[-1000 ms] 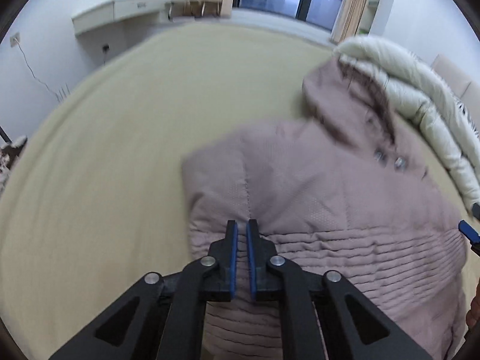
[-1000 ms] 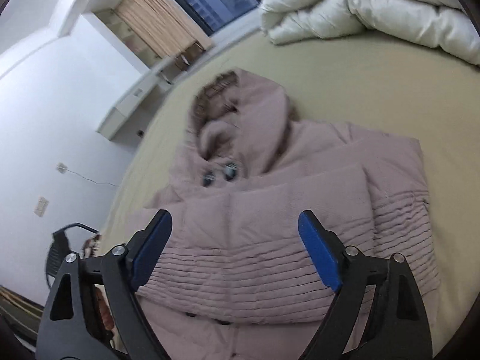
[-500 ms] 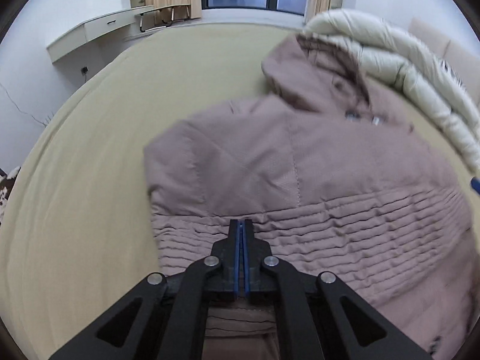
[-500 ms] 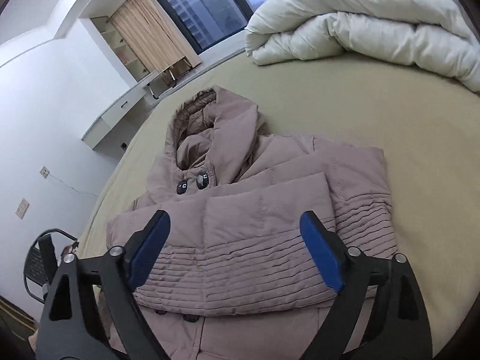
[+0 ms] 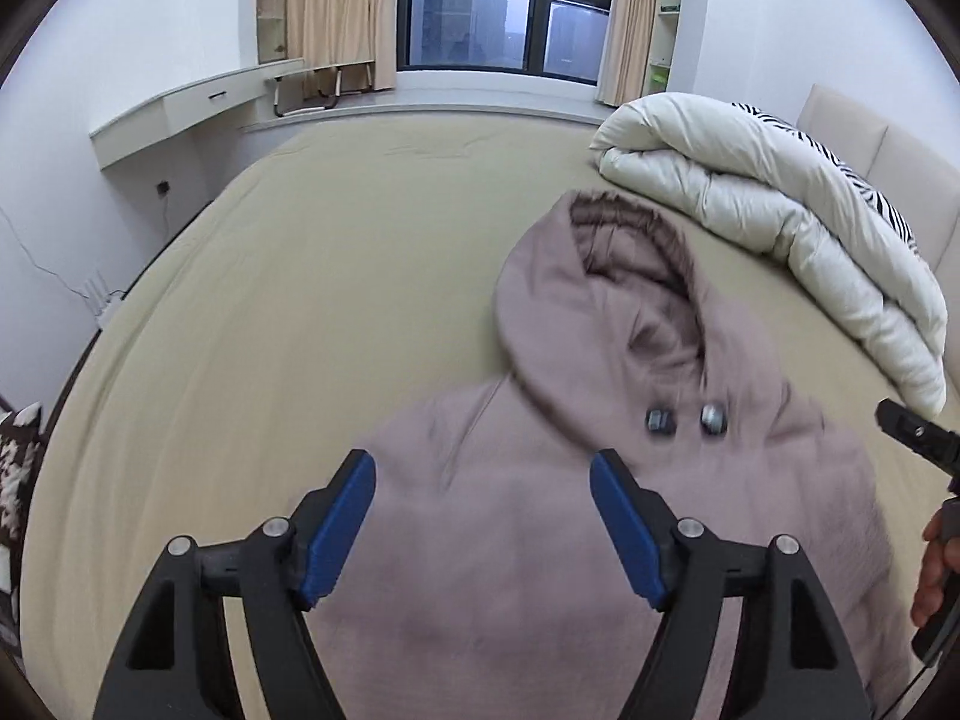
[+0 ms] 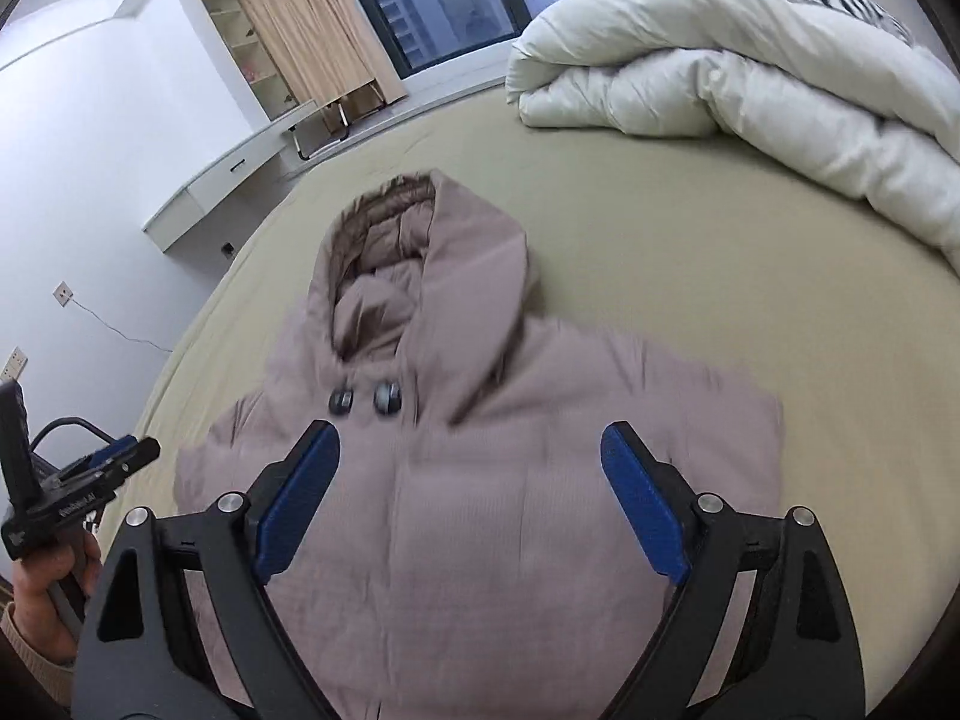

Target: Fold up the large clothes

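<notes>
Since the pinkish-mauve hooded coat now lies as a squat block on the near right part of the bed, hood pointing to the far side and two dark buttons showing below it, I'd say the bottom-up fold is basically done and we're in the let-go-and-reset bit. Both tongs are wide open with nothing in them: the left tongs hover over the near left part of the coat, the right tongs over its middle. The next move probably needs a fresh grab, maybe on the hood to flip it toward the near side, or on a side edge, pinching deep enough since the coat is puffy.

Versus half a second ago, the left tongs were shut tight over the ribbed hem panel; now they've sprung open and that ribbed panel isn't visible. The right tongs were already open.

Further out, a rolled white duvet sits at the far right, with the window beyond.
</notes>
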Demonstrator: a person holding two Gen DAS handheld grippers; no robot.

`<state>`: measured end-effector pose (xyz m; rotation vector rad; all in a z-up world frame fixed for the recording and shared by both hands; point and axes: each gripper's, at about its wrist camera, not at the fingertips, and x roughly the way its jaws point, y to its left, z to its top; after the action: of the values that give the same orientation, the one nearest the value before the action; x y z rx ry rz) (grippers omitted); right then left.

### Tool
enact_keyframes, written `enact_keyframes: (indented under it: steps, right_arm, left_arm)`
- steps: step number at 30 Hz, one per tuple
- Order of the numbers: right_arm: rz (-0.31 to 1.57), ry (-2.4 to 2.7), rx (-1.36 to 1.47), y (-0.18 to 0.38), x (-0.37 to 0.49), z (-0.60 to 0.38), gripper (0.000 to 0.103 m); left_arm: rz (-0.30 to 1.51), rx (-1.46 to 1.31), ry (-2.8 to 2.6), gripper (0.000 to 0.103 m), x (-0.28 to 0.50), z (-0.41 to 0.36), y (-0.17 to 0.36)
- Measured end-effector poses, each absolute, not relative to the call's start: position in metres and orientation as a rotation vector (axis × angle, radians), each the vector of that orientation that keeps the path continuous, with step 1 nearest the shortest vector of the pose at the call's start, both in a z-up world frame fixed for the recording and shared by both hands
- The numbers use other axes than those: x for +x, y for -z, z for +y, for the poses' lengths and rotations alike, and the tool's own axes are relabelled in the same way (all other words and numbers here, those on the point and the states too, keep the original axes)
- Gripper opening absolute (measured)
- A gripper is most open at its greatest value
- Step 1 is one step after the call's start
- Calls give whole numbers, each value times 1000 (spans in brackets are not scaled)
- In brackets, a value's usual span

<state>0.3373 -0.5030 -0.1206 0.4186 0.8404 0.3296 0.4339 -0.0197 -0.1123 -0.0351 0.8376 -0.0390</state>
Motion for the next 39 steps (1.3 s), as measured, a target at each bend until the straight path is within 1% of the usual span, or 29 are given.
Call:
enact_keyframes:
  steps: [3, 4, 5, 8, 11, 15, 16, 17, 18, 19, 20, 21, 22, 23, 24, 25, 26, 28, 31, 35, 39]
  right_arm:
    - [840, -369, 385, 99, 390, -505, 90]
    - [854, -391, 372, 96, 416, -500, 90]
    - [874, -403, 362, 94, 445, -489, 90]
    - [901, -409, 365, 98, 510, -474, 90]
    - [1006, -392, 377, 125, 574, -451, 90]
    - [1064, -397, 345, 163, 617, -419, 90]
    - [1080, -383, 307, 172, 625, -410, 90]
    - [1097, -359, 264, 180, 632, -403, 90]
    - [1121, -329, 240, 187, 639, -398, 89]
    - [1135, -308, 261, 193, 646, -398, 77]
    - [1138, -308, 292, 195, 650, -398, 56]
    - [1135, -316, 312, 197, 652, -398, 51]
    - [1133, -318, 298, 198, 652, -397, 38]
    - [1122, -315, 276, 197, 650, -396, 28]
    - [1099, -314, 267, 193, 647, -396, 26]
    - [1082, -307, 259, 190, 644, -397, 21]
    - [1065, -294, 266, 185, 641, -399, 18]
    - [1006, -294, 292, 170, 632, -404, 15]
    - [929, -284, 327, 141, 608, -417, 14]
    - [816, -306, 298, 97, 548, -431, 14]
    - [735, -357, 337, 63, 469, -456, 14]
  left_arm:
    - [822, -27, 54, 77, 499, -45, 101]
    - [822, -29, 60, 78, 521, -54, 99]
    - [832, -27, 60, 82, 540, -62, 100]
    - [864, -7, 42, 83, 597, -83, 113]
    - [899, 40, -1, 83, 641, -96, 140]
    - [933, 102, -46, 83, 672, -99, 174]
    - [954, 110, -71, 81, 680, -97, 183]
    - [982, 85, -71, 74, 687, -92, 191]
    - [1002, 59, -66, 63, 692, -88, 197]
    - [1023, 23, -60, 58, 696, -84, 203]
    - [1027, 0, -55, 51, 698, -82, 207]
    - [1031, -3, -55, 39, 699, -82, 209]
    - [1039, -6, -51, 31, 699, -83, 211]
    - [1033, -13, -38, 18, 697, -84, 210]
    - [1018, -8, -37, 14, 692, -86, 206]
    - [996, -20, -34, 13, 686, -86, 198]
    - [958, -43, -23, 12, 678, -85, 186]
    - [899, -7, -20, 11, 664, -88, 167]
    - [814, -80, 12, 11, 627, -80, 134]
    - [713, -108, 68, 10, 547, -75, 88]
    - [652, -89, 105, 11, 459, -76, 65]
